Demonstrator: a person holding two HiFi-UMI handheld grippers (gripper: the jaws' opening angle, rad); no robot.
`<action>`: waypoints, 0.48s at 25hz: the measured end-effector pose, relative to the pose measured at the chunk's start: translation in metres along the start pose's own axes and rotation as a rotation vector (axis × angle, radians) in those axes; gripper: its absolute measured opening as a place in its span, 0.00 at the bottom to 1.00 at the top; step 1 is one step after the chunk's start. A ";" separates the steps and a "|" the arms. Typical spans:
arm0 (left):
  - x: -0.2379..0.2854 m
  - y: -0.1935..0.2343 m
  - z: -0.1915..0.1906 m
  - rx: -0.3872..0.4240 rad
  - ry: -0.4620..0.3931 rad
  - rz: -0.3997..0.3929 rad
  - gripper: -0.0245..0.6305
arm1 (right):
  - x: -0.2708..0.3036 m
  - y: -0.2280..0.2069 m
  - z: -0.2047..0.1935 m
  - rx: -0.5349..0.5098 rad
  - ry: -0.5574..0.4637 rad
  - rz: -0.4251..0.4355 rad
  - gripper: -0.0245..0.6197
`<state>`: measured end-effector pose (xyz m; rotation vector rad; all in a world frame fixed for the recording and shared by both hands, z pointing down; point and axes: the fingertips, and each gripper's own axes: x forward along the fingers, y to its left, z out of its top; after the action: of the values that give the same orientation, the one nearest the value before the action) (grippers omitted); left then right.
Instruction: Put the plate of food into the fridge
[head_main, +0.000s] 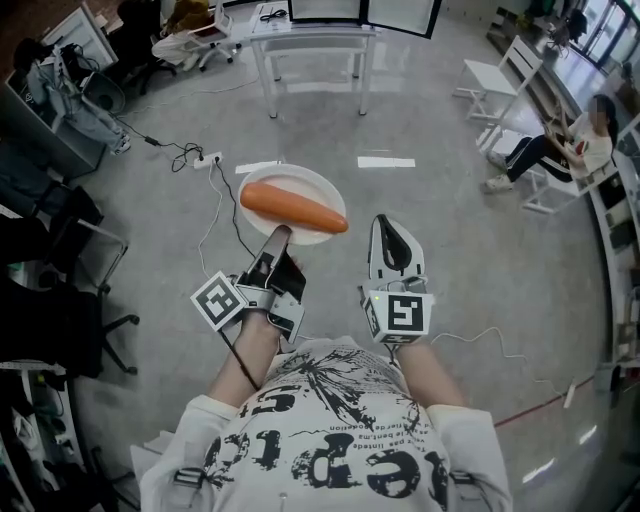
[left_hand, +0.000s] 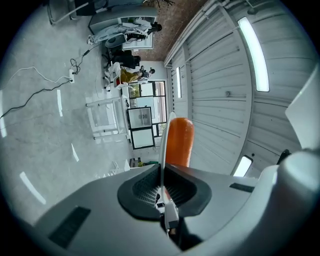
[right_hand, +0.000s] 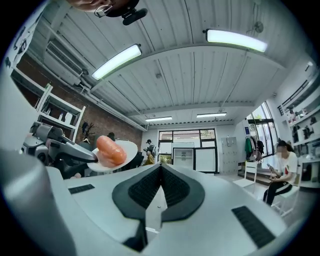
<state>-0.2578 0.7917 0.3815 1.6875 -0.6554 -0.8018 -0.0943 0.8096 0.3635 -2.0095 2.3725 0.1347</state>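
Note:
A white plate (head_main: 312, 189) carries a long orange piece of food (head_main: 293, 207), and the plate hangs in the air above the grey floor. My left gripper (head_main: 277, 238) is shut on the plate's near rim. In the left gripper view the plate (left_hand: 163, 142) shows edge-on between the closed pads, with the orange food (left_hand: 178, 142) on its right side. My right gripper (head_main: 384, 222) is held beside it on the right, shut and empty. The right gripper view has its jaws (right_hand: 161, 169) together, with the plate (right_hand: 126, 149) and the food (right_hand: 110, 150) at the left.
A white table (head_main: 311, 44) stands ahead. White chairs (head_main: 497, 83) and a seated person (head_main: 563, 149) are at the right. A power strip with cables (head_main: 203, 160) lies on the floor at the left, near dark office chairs (head_main: 60, 230). A glass-doored cabinet (right_hand: 184, 156) stands far ahead.

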 end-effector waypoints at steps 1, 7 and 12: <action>-0.002 0.000 0.005 -0.002 0.004 -0.006 0.07 | 0.003 0.006 -0.001 -0.003 0.001 -0.002 0.04; -0.015 0.014 0.033 -0.049 0.021 -0.005 0.07 | 0.017 0.038 -0.019 0.037 0.049 0.003 0.04; -0.016 0.020 0.043 -0.049 0.045 0.000 0.07 | 0.025 0.038 -0.038 0.048 0.111 -0.037 0.04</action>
<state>-0.3022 0.7734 0.3963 1.6564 -0.6002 -0.7723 -0.1351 0.7881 0.4010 -2.0904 2.3749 -0.0351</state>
